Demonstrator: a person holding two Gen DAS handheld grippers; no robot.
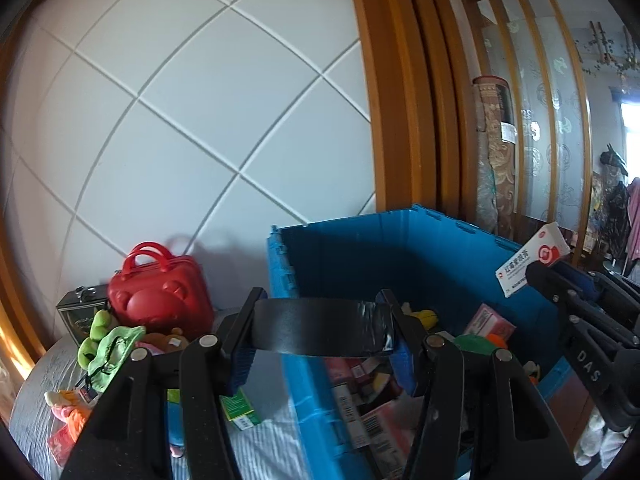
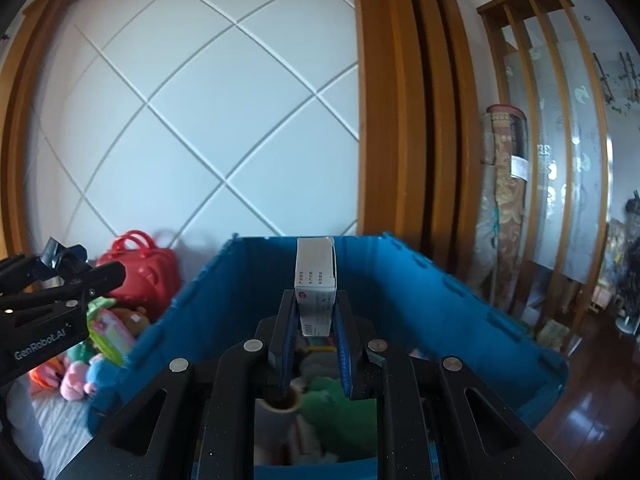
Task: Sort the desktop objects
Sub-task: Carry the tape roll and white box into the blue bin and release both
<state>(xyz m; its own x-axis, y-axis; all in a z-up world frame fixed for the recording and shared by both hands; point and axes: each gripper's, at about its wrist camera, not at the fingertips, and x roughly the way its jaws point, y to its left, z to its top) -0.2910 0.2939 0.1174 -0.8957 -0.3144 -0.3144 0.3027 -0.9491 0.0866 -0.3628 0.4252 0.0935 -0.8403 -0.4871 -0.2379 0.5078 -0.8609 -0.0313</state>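
— Where's the black tape roll (image 1: 320, 326)?
— Clamped between the left gripper (image 1: 320, 340) fingers, held over the near rim of the blue crate (image 1: 360, 248).
— And the right gripper (image 2: 314, 344)?
— Its fingers are closed on a white medicine box (image 2: 315, 284), upright above the crate's clutter.
— Beside the crate?
— A red bear-faced case (image 1: 160, 296) and plush toys (image 1: 108, 344) on the striped surface (image 1: 264, 448).
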